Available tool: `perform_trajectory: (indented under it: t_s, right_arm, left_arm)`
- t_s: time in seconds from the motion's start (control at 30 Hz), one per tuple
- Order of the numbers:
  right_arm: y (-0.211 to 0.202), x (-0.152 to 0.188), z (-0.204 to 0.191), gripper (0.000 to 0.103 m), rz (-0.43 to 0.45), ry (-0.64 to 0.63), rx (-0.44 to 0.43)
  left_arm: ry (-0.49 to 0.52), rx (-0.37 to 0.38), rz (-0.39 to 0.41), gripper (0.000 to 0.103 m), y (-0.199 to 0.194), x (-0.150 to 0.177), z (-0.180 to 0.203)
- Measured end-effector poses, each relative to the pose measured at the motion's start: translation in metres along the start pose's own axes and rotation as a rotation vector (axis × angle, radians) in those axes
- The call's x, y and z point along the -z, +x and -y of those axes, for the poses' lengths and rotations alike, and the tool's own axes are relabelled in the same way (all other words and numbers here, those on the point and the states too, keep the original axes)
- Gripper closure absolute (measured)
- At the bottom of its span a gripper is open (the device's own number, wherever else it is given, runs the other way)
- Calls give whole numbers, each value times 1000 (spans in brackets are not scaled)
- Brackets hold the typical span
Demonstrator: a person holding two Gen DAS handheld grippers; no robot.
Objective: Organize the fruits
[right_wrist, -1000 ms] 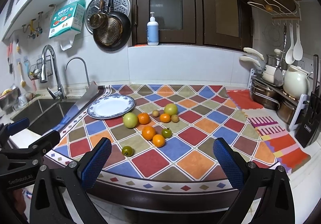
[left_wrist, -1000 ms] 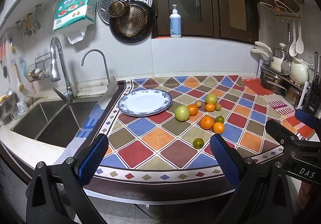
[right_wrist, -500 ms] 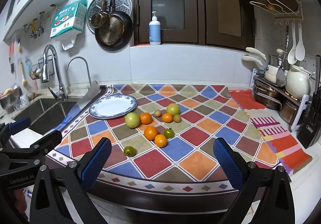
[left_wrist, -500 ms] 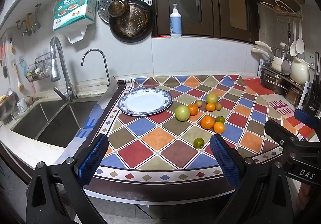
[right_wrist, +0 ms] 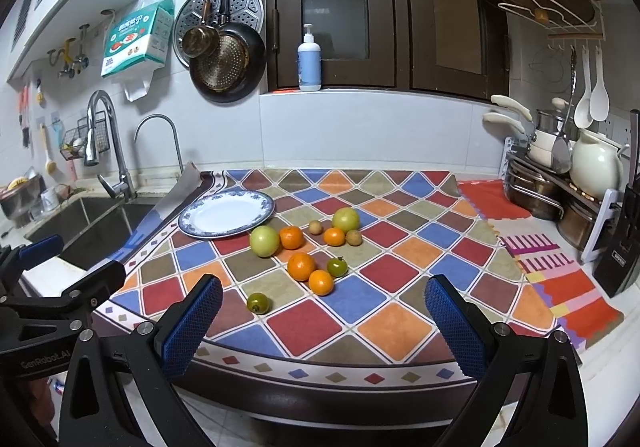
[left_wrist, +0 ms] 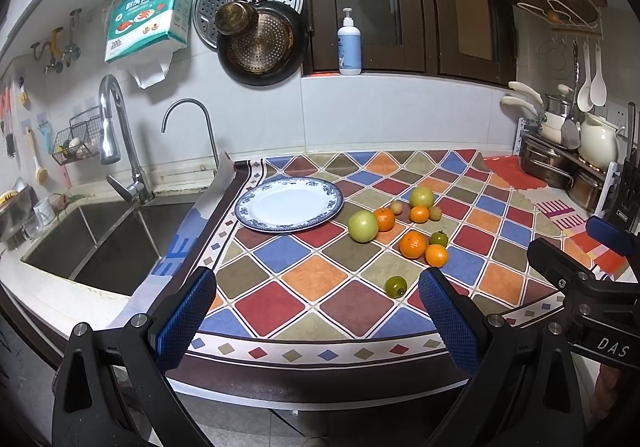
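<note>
While both grippers gape empty, fruits [right_wrist: 302,255] strewn lengthwise right of plate [right_wrist: 226,215].

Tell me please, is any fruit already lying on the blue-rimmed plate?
No, the plate is bare and the fruit lies on the cloth beside it.

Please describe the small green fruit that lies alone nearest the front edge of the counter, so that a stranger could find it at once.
Start at the white plate with a blue patterned rim on the chequered multicoloured tablecloth; the fruits lie to its right. The small dark green round fruit lies nearest the front edge. Unlike the other small green fruit, which sits by two oranges, it lies alone.
</note>
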State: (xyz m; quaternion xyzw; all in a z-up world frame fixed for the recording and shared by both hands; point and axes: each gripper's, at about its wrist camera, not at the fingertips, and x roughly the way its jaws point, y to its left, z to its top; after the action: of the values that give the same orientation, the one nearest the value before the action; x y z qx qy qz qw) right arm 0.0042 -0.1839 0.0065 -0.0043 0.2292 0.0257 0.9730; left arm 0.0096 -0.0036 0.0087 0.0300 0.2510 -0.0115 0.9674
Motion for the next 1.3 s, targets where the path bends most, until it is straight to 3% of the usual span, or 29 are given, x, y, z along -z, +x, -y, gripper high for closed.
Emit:
perform_trajectory:
  t_s: [0.37, 0.8, 1.0, 1.3]
  right_arm:
    - [4, 1, -1, 1, -9, -4, -8]
    - [38, 3, 7, 1, -58, -38, -43]
    - [71, 4, 14, 1, -99, -60, -46]
    - [127, 10, 17, 15, -210, -112, -89]
  left_arm:
    - [4, 4, -8, 0, 5, 1, 2]
    - [63, 36, -41, 2, 37, 3, 21]
    - [116, 88, -87, 7, 66, 8, 32]
    - [240, 175, -171, 26, 116, 18, 52]
